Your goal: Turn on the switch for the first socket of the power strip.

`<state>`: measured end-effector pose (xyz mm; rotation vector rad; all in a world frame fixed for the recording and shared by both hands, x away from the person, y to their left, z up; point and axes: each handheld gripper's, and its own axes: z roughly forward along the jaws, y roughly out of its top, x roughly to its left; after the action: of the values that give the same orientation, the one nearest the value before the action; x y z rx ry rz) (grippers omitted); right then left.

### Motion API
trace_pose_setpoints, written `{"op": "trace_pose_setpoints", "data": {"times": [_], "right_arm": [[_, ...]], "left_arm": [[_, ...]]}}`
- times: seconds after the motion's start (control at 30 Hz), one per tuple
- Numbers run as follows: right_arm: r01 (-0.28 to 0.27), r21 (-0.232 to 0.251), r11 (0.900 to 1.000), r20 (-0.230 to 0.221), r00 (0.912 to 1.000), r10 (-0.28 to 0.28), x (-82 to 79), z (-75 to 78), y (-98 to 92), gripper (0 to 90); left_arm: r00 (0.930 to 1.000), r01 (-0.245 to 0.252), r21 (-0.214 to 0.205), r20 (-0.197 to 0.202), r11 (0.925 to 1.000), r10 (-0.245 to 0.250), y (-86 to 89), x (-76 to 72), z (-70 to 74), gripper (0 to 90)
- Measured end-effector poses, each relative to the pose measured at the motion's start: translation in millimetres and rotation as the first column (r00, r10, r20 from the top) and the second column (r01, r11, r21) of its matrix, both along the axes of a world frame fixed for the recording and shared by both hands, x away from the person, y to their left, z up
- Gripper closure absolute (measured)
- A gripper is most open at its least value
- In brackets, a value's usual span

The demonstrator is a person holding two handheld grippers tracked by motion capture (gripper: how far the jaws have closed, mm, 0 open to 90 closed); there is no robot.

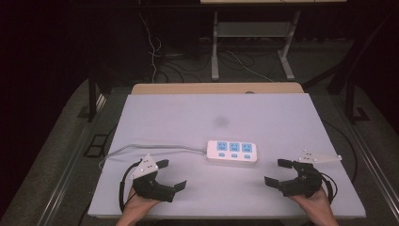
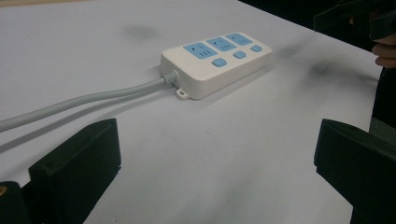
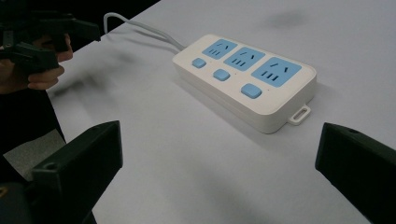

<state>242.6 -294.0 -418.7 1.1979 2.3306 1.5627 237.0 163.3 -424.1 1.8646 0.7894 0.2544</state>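
White power strip (image 1: pixel 232 152) with light-blue sockets and buttons; pale grey cable (image 1: pixel 150 148); white tabletop (image 1: pixel 216 113); black claws.

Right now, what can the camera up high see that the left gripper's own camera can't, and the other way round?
The high view alone takes in both hands, the whole white table, the wooden edge behind it and desk legs on the floor beyond. The left gripper view alone gives a close look at the small mounting tab beside the cord's entry. Both show the power strip with three blue sockets, its grey cord, and both open grippers, left gripper and right gripper.
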Motion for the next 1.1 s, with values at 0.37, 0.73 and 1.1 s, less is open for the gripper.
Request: {"op": "trace_pose_setpoints", "data": {"times": [0.37, 0.73, 1.1], "right_arm": [[0.000, -0.005, 1.0000, 0.000, 1.0000, 0.000, 0.0, 0.0, -0.1, 0.4], [0.003, -0.008, 1.0000, -0.005, 1.0000, -0.003, 0.5, -0.3, -1.6, 0.4], [0.009, -0.011, 0.9999, -0.014, 0.9999, -0.009, 1.0, -0.3, -2.7, 0.4]], "left_arm": [[0.9999, 0.015, -0.006, -0.005, 0.9999, -0.015, -0.9, -0.2, 0.3, 0.0], [0.9996, 0.027, -0.007, -0.001, 0.9996, -0.027, -0.7, -0.9, 5.9, 0.0], [0.9991, 0.042, 0.017, -0.005, 0.9990, -0.042, 2.6, 3.4, 19.2, 0.1]]}}
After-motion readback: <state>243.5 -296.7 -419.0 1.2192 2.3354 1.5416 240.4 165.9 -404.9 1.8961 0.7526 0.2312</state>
